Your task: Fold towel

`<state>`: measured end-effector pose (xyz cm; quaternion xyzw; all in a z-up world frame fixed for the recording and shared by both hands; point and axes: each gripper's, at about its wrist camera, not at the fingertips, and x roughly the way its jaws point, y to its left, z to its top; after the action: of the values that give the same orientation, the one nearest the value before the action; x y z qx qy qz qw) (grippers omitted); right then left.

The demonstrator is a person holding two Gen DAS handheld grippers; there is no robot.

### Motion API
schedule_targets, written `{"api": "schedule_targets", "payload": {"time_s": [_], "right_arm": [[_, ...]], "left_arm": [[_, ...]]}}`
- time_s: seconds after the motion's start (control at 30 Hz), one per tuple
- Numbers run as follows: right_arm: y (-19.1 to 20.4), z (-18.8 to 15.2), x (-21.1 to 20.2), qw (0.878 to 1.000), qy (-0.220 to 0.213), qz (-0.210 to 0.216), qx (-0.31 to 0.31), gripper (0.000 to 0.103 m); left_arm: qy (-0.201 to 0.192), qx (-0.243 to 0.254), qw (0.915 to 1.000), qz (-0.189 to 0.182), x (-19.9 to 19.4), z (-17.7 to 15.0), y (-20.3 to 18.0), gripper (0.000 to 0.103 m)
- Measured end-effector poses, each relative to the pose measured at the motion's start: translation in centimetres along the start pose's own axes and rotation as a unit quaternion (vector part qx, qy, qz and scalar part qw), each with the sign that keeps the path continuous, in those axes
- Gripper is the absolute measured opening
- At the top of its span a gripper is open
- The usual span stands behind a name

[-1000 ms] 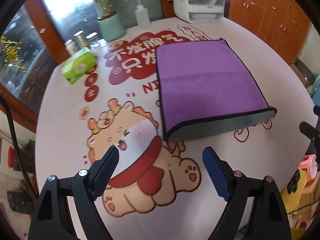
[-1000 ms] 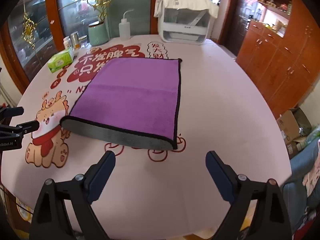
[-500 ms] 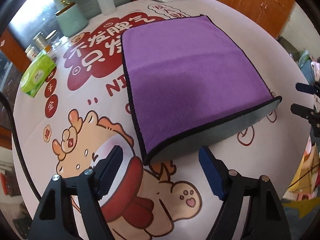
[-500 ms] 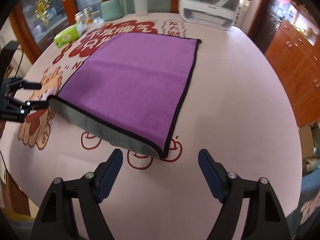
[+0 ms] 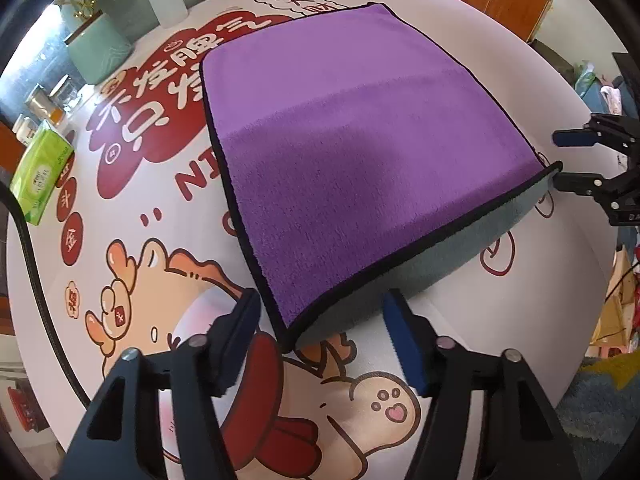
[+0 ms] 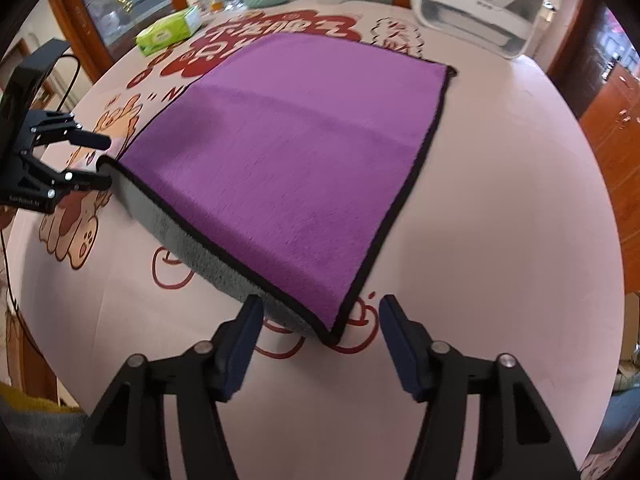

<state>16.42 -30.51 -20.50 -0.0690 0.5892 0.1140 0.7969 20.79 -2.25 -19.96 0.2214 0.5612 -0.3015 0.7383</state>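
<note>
The round surface (image 6: 500,208), covered in a pale pink printed cloth with a cartoon animal and red lettering, carries the purple plush towel with black piping and a grey underside (image 6: 304,152). It lies flat in the middle, its near hem curled up so the grey shows.

Over the last second both grippers have closed in from well back. The left gripper (image 5: 320,320) now straddles the near-left corner, and the right gripper (image 6: 320,316) straddles the near-right corner. Both sets of jaws stand spread wide, holding nothing. This looks like the approach to the first grasp, with the fold itself not yet begun.

The towel's long axis seems to run away from the cameras, from the near hem toward the white plastic appliance (image 6: 480,12) at the far edge, though the fisheye makes this uncertain. A green tissue box (image 5: 40,172) sits well to the left.
</note>
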Motion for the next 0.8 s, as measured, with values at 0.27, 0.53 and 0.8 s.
{"api": "schedule_targets", "payload": {"time_s": [0.27,0.53,0.8], "right_arm": [[0.16,-0.42,0.67,1.0,0.016,0.018,-0.013,0.028],[0.22,-0.57,0.61,1.0,0.011,0.015,-0.005,0.012],[-0.03,-0.59,0.24,1.0,0.003,0.016,0.014,0.007]], "left_arm": [[0.017,0.001,0.9996,-0.022,0.45,-0.24,0.34,0.044],[0.027,0.001,0.9991,-0.033,0.76,-0.41,0.34,0.018],[0.024,-0.003,0.9994,-0.025,0.14,-0.76,0.38,0.009]]}}
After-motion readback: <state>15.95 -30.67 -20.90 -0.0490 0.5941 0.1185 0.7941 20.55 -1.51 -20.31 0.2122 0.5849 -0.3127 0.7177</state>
